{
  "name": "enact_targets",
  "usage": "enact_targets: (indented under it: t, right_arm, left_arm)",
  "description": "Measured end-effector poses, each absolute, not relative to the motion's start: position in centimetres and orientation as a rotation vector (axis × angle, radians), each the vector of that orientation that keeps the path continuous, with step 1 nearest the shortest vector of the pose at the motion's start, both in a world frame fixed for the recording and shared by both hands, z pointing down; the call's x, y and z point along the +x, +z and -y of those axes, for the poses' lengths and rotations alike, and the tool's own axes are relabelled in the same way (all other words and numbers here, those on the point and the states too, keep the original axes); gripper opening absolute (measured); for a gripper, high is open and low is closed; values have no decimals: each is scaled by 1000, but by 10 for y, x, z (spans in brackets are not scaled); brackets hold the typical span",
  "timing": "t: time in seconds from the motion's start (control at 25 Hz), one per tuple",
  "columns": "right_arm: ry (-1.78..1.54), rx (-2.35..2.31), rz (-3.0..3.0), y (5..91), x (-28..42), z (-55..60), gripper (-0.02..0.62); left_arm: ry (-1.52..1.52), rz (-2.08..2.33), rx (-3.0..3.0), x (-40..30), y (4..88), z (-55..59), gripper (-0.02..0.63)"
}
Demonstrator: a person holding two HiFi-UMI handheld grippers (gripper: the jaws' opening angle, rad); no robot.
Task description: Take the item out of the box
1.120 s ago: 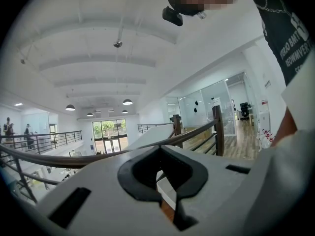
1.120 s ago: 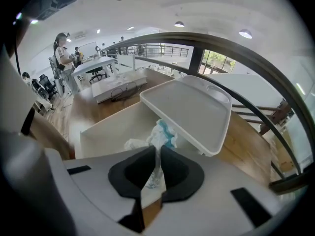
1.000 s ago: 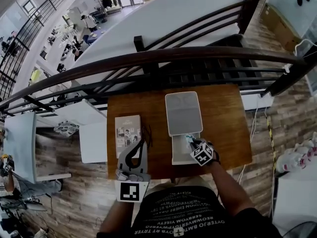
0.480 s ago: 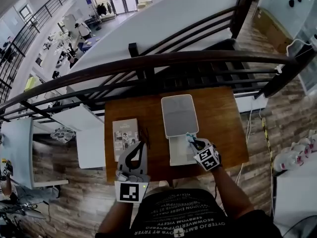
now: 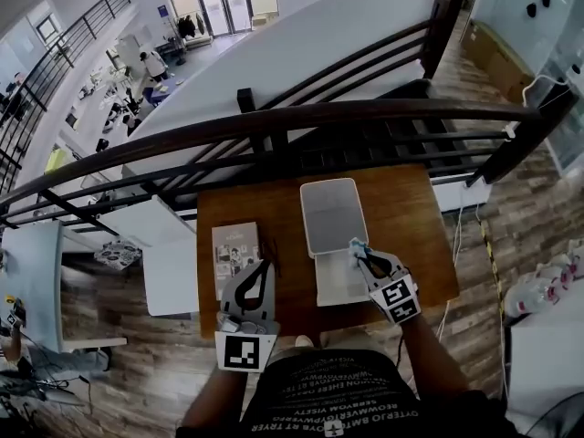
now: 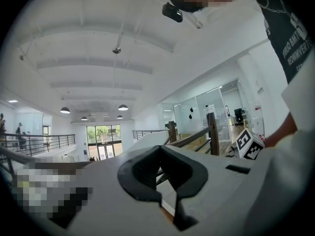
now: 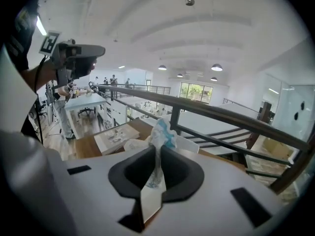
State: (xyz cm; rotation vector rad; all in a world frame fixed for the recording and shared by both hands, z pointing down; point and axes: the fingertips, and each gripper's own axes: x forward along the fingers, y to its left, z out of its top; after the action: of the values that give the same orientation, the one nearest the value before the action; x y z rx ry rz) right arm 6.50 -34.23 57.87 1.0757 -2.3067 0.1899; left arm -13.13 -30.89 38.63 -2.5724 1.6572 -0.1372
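Plank floor [image 5: 511,235], dark curved railing [image 5: 274,121]. I see a brown wooden counter [image 5: 411,217], a white rectangular box [image 5: 333,286] with its lid [image 5: 330,213] flipped back, and a booklet [image 5: 235,247]. Left gripper [image 5: 260,265] jaws are together, empty. Right gripper [image 5: 361,252] jaws pinch a crinkly white-blue packet [image 7: 160,131] above the box.

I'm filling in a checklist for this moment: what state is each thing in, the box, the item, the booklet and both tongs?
White rectangular box: open, its lid laid back behind it.
Crumpled white-and-blue packet: pinched, held up in the air.
Right tongs: shut on the packet.
Left tongs: shut, nothing between.
Thin printed booklet: closed, flat on the wooden table.
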Motion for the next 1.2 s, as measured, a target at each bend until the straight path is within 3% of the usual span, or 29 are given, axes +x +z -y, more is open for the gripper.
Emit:
enact_targets:
  t: [0.8, 1.2]
  right_arm:
    - [63, 1275, 2440, 456, 70, 304, 31]
    - [38, 1333, 2460, 434, 83, 281, 31]
  left_arm:
    - [-110, -1609, -2594, -137, 380, 274, 6]
    - [-109, -1570, -2624, -125, 383, 256, 6]
